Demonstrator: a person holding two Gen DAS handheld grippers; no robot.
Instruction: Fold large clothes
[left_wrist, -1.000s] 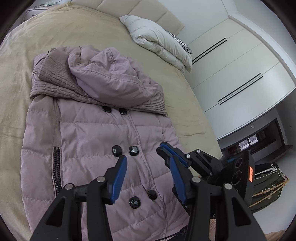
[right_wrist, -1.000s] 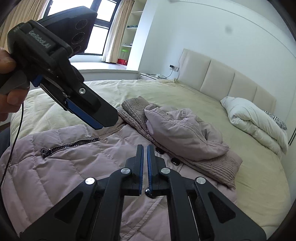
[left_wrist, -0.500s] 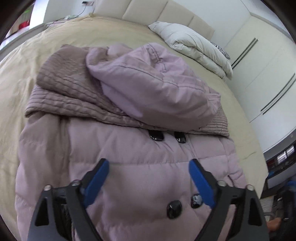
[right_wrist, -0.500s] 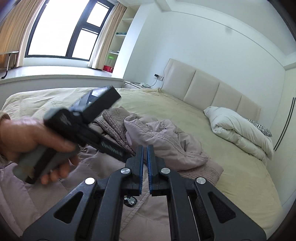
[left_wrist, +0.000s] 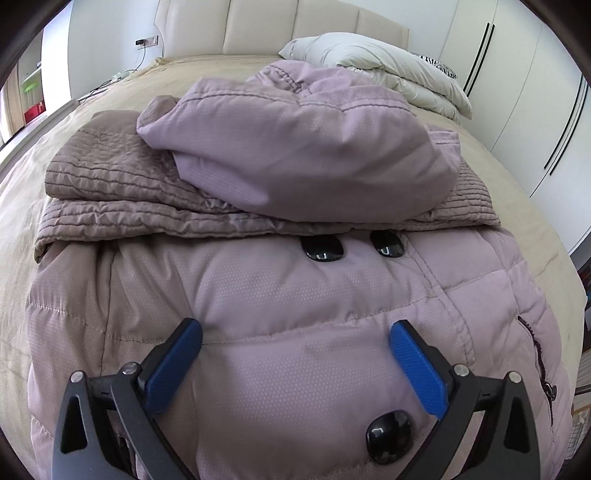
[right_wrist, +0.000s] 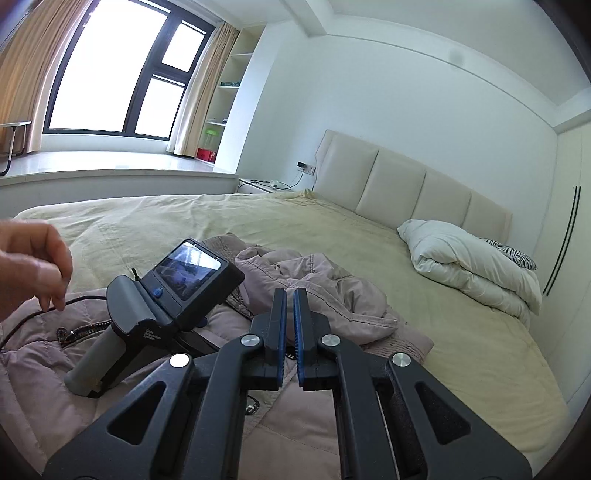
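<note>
My left gripper (left_wrist: 295, 341) lies spread and unheld on the coat (left_wrist: 280, 369), whose long axis runs six to twelve o'clock up the bed (left_wrist: 29, 206). My right gripper (right_wrist: 290, 317), pressed together on nothing, hovers above it, hood (right_wrist: 317, 291) at twelve.

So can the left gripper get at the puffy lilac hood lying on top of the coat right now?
Probably yes. The left gripper rests on the lilac quilted coat, jaws wide open, and the hood lies straight ahead beyond the two black buttons. Nothing blocks the path, though the hand has let go.
</note>
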